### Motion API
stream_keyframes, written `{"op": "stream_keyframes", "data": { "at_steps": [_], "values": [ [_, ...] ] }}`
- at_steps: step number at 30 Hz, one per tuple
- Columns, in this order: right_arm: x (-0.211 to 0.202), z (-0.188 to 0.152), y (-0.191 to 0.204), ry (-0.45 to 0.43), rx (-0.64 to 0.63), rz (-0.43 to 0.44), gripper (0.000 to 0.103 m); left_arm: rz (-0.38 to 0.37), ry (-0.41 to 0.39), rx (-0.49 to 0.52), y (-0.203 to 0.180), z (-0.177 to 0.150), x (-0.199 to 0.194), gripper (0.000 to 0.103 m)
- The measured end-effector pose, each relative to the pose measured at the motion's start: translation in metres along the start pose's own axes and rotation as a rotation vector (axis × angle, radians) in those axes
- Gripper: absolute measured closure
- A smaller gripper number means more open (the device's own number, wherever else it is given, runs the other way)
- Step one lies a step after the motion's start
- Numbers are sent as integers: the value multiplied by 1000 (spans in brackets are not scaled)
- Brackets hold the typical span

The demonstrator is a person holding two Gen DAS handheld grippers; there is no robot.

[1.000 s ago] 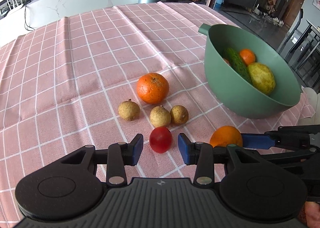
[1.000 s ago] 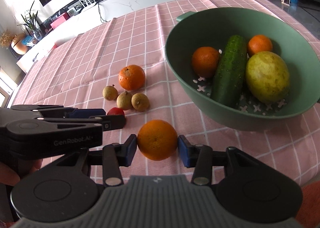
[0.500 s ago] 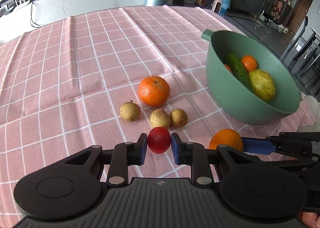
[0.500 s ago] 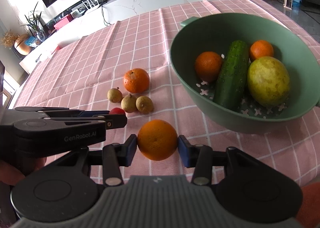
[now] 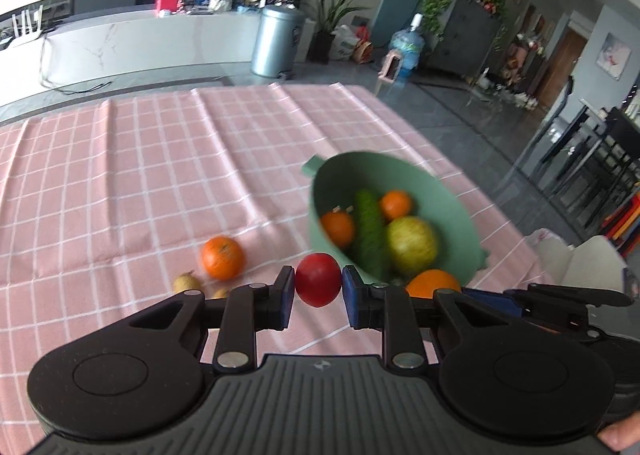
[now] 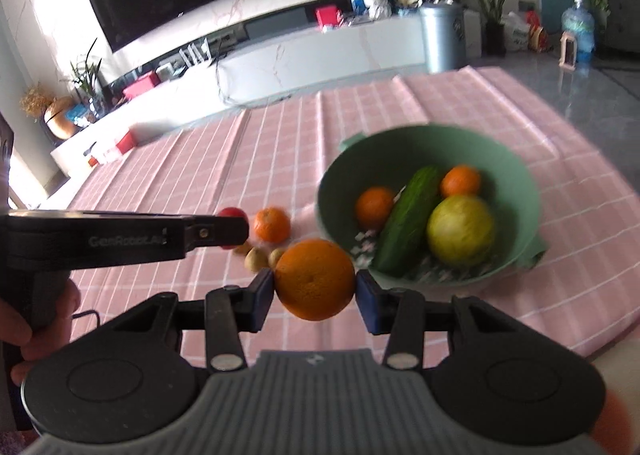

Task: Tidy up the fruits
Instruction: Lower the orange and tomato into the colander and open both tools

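My left gripper [image 5: 319, 287] is shut on a small red fruit [image 5: 318, 279] and holds it in the air above the pink checked cloth. My right gripper [image 6: 315, 281] is shut on an orange [image 6: 315, 279], also lifted; that orange shows in the left wrist view [image 5: 434, 283]. A green bowl [image 6: 516, 171] holds two small oranges, a cucumber [image 6: 408, 219] and a yellow-green fruit [image 6: 460, 229]. One orange [image 5: 222, 257] and small brown fruits [image 5: 187, 283] lie on the cloth left of the bowl [image 5: 452, 211].
The table's right edge [image 5: 500, 211] falls off just past the bowl. Beyond the far edge stand a white counter [image 5: 140, 43] and a metal bin [image 5: 276, 39]. The left gripper body [image 6: 120, 239] crosses the right wrist view at the left.
My left gripper closed on the red fruit and lifted it off the cloth. My right gripper lifted the orange. Both views now sit higher above the table.
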State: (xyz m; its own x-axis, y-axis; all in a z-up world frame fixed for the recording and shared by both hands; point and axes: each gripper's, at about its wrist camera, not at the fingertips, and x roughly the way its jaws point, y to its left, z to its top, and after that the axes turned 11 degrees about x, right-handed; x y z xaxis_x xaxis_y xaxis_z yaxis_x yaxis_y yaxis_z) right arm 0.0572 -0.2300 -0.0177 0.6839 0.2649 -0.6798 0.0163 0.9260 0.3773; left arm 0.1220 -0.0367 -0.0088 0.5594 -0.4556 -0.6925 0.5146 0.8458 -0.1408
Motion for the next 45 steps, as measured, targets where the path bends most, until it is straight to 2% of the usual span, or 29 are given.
{"op": "stream_keyframes", "data": {
  "at_steps": [5, 10, 17, 26, 33, 38, 42, 45],
  "values": [
    [-7, 23, -23, -39, -4, -76, 62, -20, 10, 64, -22, 28, 18, 75],
    [10, 39, -44, 8, -11, -111, 62, -67, 80, 103, -36, 44, 53, 75],
    [38, 42, -61, 127, -7, -85, 62, -70, 197, 185, -47, 46, 90, 75],
    [64, 43, -70, 213, 12, -43, 62, -59, 303, 178, -40, 44, 116, 75],
    [69, 44, -65, 212, -26, -60, 61, -45, 343, 183, -40, 39, 128, 75],
    [67, 43, -63, 213, -36, -64, 61, -52, 340, 172, -38, 38, 126, 74],
    [63, 44, -60, 201, -45, -62, 59, -49, 325, 168, -38, 39, 121, 59],
    [58, 44, -58, 184, -55, -71, 51, -60, 301, 149, -38, 42, 113, 56]
  ]
}}
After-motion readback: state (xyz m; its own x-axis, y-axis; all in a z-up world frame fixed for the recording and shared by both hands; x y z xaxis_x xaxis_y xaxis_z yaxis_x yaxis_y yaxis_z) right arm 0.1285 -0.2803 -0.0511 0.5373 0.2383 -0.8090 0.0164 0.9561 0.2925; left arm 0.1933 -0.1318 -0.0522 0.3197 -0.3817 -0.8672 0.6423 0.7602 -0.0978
